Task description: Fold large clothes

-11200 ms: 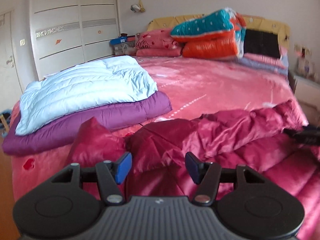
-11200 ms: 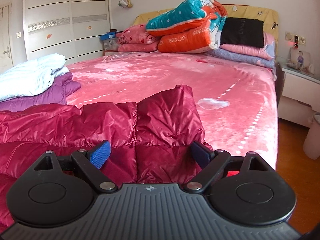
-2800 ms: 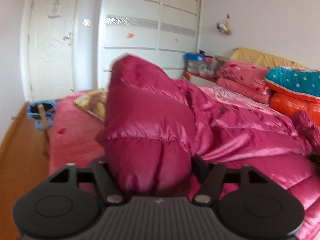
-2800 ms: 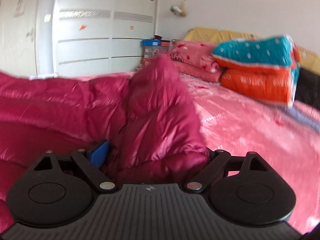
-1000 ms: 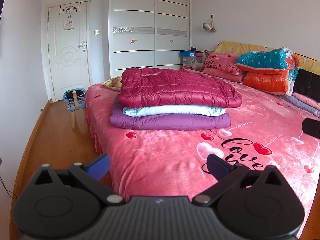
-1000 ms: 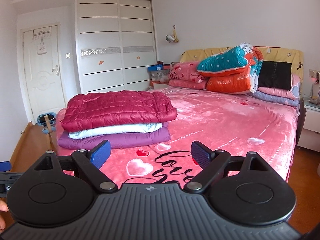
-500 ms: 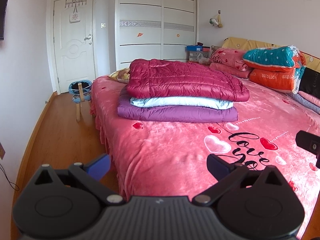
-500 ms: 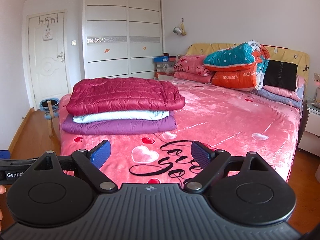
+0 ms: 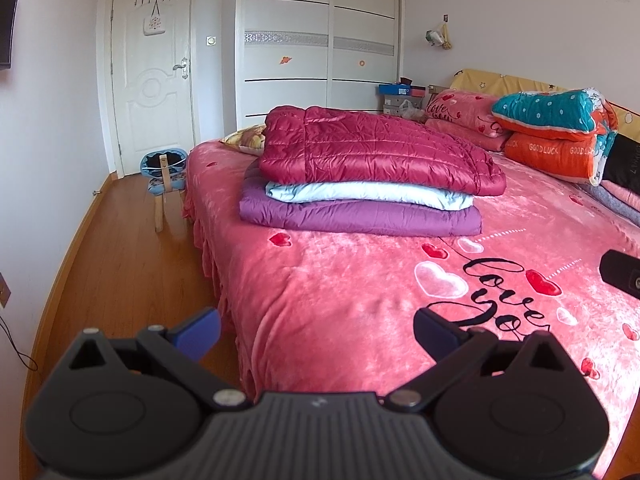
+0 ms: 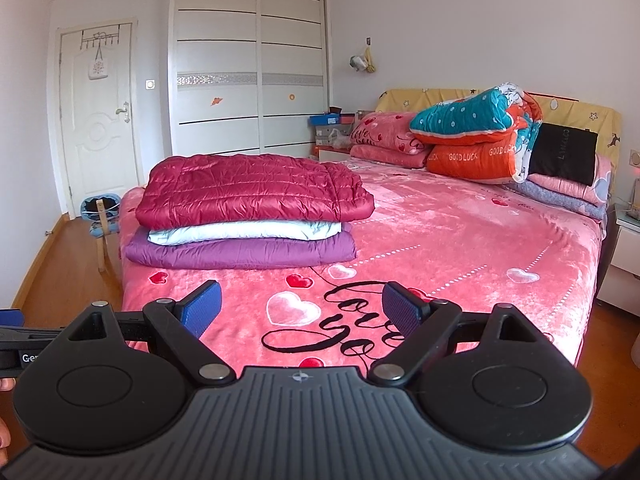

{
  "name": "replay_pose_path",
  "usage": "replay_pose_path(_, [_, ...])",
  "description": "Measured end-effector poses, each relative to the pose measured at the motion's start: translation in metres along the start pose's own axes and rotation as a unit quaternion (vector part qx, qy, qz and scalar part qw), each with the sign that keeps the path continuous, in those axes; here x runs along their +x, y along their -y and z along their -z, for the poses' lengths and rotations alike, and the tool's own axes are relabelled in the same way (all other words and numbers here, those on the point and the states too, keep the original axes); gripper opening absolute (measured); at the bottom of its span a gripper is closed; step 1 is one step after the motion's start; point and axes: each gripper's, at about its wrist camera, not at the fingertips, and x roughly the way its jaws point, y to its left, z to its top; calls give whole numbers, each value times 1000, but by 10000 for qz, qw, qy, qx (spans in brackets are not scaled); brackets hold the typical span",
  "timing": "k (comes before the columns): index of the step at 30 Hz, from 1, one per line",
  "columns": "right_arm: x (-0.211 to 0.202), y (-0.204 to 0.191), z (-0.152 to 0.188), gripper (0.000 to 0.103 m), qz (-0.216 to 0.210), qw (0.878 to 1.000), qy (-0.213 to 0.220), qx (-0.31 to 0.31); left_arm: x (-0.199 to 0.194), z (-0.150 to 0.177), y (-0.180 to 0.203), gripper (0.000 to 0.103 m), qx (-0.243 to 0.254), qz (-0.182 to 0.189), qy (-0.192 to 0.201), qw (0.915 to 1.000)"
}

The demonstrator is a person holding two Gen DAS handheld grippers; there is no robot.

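A folded dark red down jacket (image 9: 372,150) lies on top of a folded pale blue jacket (image 9: 368,194) and a folded purple jacket (image 9: 356,216), stacked at the left side of the pink bed (image 9: 360,300). The stack also shows in the right wrist view (image 10: 252,196). My left gripper (image 9: 316,332) is open and empty, well back from the stack, over the bed's front left corner. My right gripper (image 10: 300,310) is open and empty over the bed's front part. The right gripper's edge (image 9: 620,274) shows in the left wrist view.
Pillows and folded quilts (image 10: 472,140) are piled at the headboard. A white wardrobe (image 9: 320,40) and a door (image 9: 154,76) stand behind the bed. A small stool (image 9: 164,176) stands on the wooden floor at the left. A nightstand (image 10: 624,256) is at the right.
Both grippers let go of the red jacket, which now lies folded on the stack. Over the last second both open grippers drifted slightly closer to the bed.
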Motion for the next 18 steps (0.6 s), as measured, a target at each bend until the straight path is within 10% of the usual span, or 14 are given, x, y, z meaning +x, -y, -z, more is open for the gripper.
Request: replay_pose_path(18, [9, 8, 4, 103, -169, 9997, -133, -69, 5, 1, -2, 102, 2, -56, -70, 10000])
